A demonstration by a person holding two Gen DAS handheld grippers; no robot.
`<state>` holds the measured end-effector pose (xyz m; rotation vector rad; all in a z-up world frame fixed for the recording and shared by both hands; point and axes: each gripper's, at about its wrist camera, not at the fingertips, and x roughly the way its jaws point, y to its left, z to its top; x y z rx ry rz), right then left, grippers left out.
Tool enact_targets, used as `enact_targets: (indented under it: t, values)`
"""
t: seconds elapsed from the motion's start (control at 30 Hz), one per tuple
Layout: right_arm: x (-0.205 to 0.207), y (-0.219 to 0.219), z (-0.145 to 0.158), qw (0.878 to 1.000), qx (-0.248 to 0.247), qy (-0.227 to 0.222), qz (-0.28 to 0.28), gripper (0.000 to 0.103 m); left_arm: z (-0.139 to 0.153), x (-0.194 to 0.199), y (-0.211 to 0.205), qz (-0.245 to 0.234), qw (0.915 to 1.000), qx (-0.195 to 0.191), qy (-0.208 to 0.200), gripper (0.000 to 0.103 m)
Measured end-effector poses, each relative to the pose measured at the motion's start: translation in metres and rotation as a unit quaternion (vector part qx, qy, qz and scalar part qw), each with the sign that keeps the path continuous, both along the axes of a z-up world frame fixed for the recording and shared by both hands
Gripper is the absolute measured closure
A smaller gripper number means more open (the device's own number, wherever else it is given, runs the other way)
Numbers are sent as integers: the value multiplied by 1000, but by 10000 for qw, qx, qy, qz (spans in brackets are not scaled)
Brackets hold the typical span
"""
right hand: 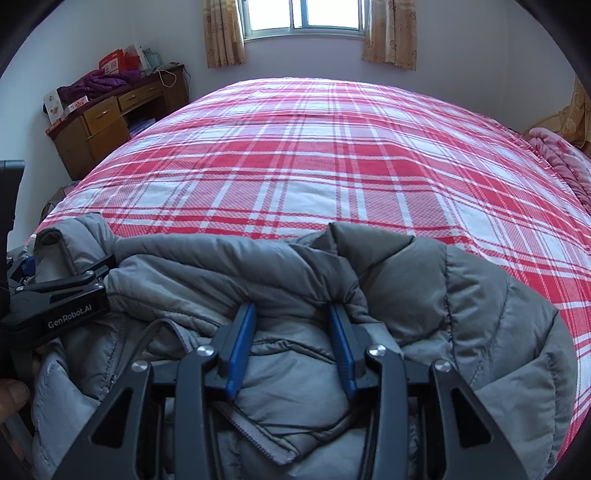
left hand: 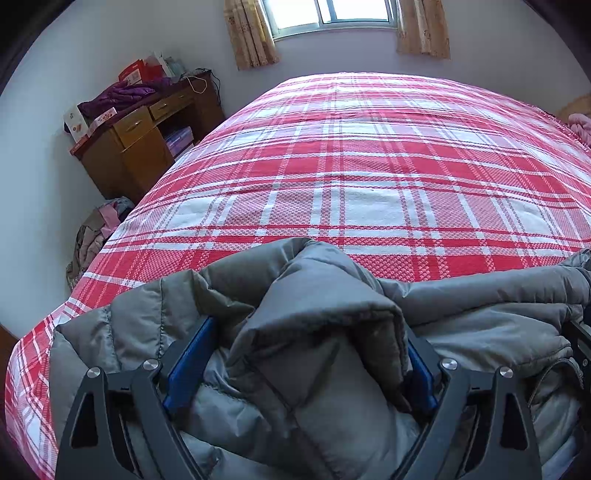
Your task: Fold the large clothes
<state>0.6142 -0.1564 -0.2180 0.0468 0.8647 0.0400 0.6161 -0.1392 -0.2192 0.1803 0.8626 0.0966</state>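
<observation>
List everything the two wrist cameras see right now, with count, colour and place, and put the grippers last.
puffer jacket: one, grey, bunched at the near edge of the bed, zip showing
bedspread: one, red and white plaid, covering the bed
window: one, bright, middle of the far wall
curtains: two, beige patterned, either side of the window
desk: one, brown wood, far left by the wall
purple garment: one, on the desk among boxes
clothes pile: one, mixed colours, floor left of the bed
pink blanket: one, right edge of the bed
left gripper: black with blue pads, spread wide around a jacket fold
right gripper: black with blue pads, partly closed around jacket fabric
</observation>
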Motion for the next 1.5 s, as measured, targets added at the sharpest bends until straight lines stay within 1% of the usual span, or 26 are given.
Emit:
enact_targets:
  t: [0.43, 0.5, 0.53, 0.57, 0.6, 0.63, 0.67, 0.7, 0.73, 0.77, 0.8, 0.83, 0.87, 0.9, 0.97, 1.0, 1.07, 1.1, 1.23, 1.37, 1.5]
  values:
    - [1, 2, -1, 10000, -31, 17, 3, 60, -1, 3, -1, -4, 10000, 1, 27, 11]
    - [1, 3, 0, 10000, -30, 19, 2, 60, -1, 6, 1, -40, 9999, -75, 69, 11]
    - [1, 3, 0, 10000, -56, 29, 10, 59, 3, 9, 4, -104, 9997, -182, 160, 11]
    - [1, 4, 1, 10000, -66, 44, 34, 59, 8, 10, 9, -155, 9993, -255, 228, 11]
    - [2, 2, 2, 9999, -35, 69, 82, 58, 21, 8, 17, -108, 9991, -359, 204, 11]
    - [0, -2, 7, 9998, 19, 112, 188, 56, 40, -2, 29, -83, 9979, -636, 47, 11]
    - [-5, -10, 15, 9998, 49, 118, 169, 47, 52, -11, 36, -142, 9963, -846, -60, 11]
    - [-12, -16, 22, 9999, 70, 52, 56, 31, 69, -30, 49, -251, 9938, -1070, -187, 11]
    - [-24, -27, 33, 9999, 100, -87, -100, 23, 77, -43, 57, -271, 9935, -1088, -192, 11]
    - [-44, -42, 46, 9992, 166, -275, -231, 13, 81, -59, 66, -272, 9944, -1012, -161, 11]
    - [-56, -51, 51, 9987, 227, -355, -282, 11, 82, -77, 74, -258, 9954, -908, -142, 11]
    - [-75, -64, 56, 9982, 317, -359, -353, 11, 81, -95, 83, -228, 9963, -825, -112, 11]
    - [-88, -72, 56, 9982, 365, -272, -381, 11, 77, -110, 89, -206, 9970, -748, -76, 11]
    - [-109, -83, 54, 9981, 436, -119, -422, 11, 72, -132, 100, -173, 9977, -651, -21, 11]
    - [-143, -95, 46, 9974, 529, 116, -470, 11, 58, -172, 118, -138, 9977, -657, 134, 11]
    - [-169, -101, 41, 9971, 574, 221, -449, 11, 48, -200, 128, -137, 9974, -672, 237, 11]
    - [-213, -106, 32, 9967, 617, 354, -396, 11, 34, -234, 138, -154, 9971, -621, 407, 11]
    - [-233, -108, 29, 9965, 636, 392, -377, 11, 26, -259, 144, -129, 9972, -515, 520, 11]
    - [-307, -114, 21, 9955, 678, 469, -471, 11, 13, -332, 161, -222, 9975, -423, 514, 11]
    - [-360, -110, 12, 9953, 618, 528, -534, 11, 7, -377, 168, -268, 9972, -501, 487, 11]
    - [-395, -99, 4, 9960, 521, 514, -519, 12, 3, -396, 174, -174, 9962, -652, 554, 11]
